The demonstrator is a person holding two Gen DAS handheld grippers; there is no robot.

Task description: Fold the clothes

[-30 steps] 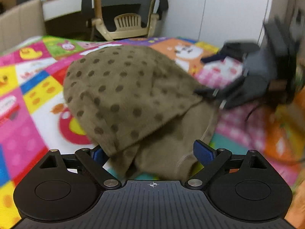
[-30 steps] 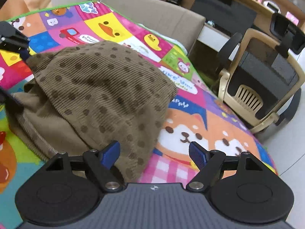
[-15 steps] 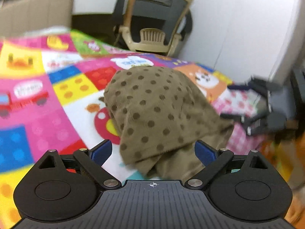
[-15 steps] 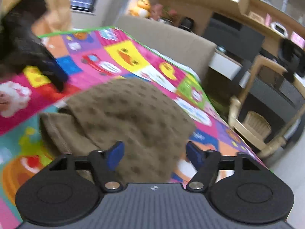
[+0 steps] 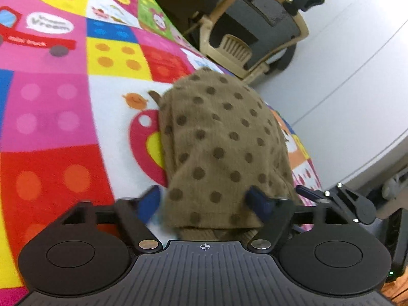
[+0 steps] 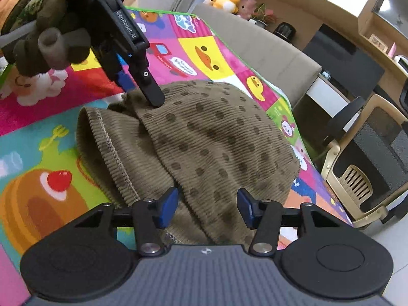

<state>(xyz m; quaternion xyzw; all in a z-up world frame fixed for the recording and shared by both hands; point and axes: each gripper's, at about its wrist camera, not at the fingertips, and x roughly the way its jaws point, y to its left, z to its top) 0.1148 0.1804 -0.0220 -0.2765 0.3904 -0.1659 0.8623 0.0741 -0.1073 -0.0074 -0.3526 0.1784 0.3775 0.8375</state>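
My left tongs (image 5: pixel 204 201) stand wide, the folded brown dotted garment (image 5: pixel 219 148) bunched between the blue pads and running off toward 12 o'clock; my right tongs (image 6: pixel 206 205) are wide too, straddling the garment's near edge, cloth spreading to 12 o'clock over the colourful play mat (image 6: pixel 38 178). Half a second ago both hung higher and farther back; now the left fingertip (image 6: pixel 153 94) presses the far hem.
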